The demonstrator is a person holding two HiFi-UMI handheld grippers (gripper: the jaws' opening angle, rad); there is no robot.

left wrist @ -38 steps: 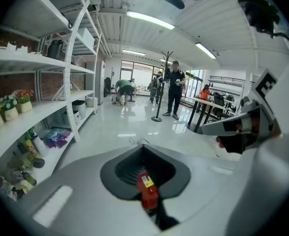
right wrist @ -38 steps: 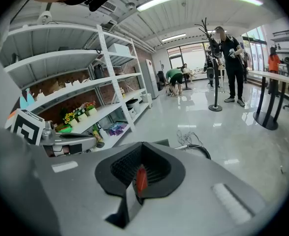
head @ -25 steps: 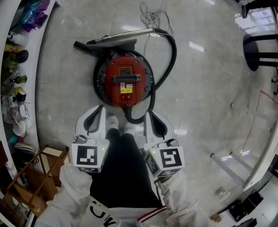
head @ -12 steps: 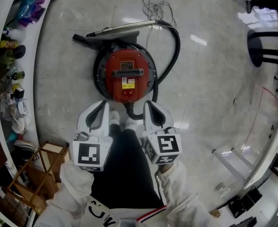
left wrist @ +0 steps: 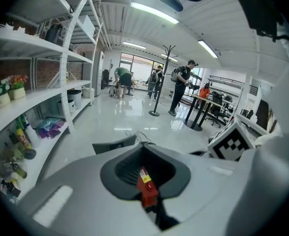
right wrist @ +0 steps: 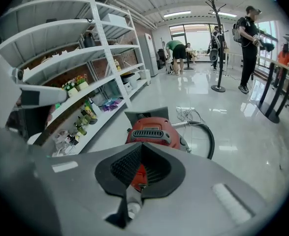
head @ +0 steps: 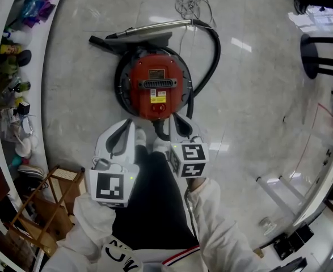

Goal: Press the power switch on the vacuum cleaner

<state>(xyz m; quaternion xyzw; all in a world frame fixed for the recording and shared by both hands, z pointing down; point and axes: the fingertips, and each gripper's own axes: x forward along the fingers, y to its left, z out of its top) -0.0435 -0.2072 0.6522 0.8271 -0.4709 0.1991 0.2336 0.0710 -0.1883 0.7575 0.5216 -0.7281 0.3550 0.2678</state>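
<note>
red vacuum cleaner (head: 154,84) on floor (head: 251,95), left gripper (head: 125,130) and right gripper (head: 178,120) near it, both jaws closed, empty

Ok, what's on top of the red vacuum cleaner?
A dark grille, a yellow label, then a red switch. The right gripper covers part of the near rim.

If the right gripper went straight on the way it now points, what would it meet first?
Most likely the near rim of the red vacuum cleaner, just ahead of the right gripper; exact depth is unclear.

glossy plastic vacuum cleaner (head: 155,85)
</note>
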